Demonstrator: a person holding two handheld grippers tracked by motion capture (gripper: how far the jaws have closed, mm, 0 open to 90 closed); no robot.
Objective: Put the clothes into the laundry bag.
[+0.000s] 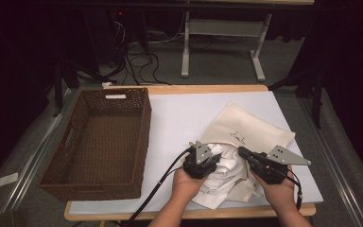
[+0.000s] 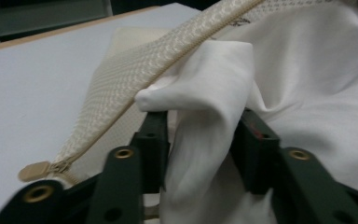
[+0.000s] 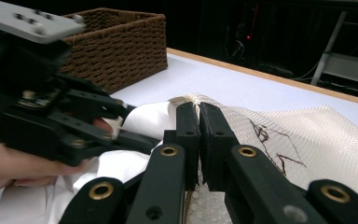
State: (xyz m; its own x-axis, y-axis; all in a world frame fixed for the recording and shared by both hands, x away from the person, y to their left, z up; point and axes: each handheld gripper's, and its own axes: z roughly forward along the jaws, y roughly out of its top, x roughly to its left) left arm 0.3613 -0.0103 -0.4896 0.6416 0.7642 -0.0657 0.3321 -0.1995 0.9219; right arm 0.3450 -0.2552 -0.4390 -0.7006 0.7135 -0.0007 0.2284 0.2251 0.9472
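Lower centre of the high view: white garment (image 1: 220, 172) half out of the cream mesh zip bag (image 1: 253, 130). Left gripper (image 2: 200, 135) part-open, jaws flanking a garment fold without pressing it. Right gripper (image 3: 199, 140) clamped shut on the bag's zipper edge. Wicker basket (image 1: 99, 142) at left.

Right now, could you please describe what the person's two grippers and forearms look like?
Both grippers are black, each with two blocky jaws on link arms fastened by brass-coloured rivets. The left gripper and right gripper each carry a grey three-cornered plate with small dark holes on top. A black cable trails from each toward the table's near edge. The forearms are bare, with no sleeve in sight.
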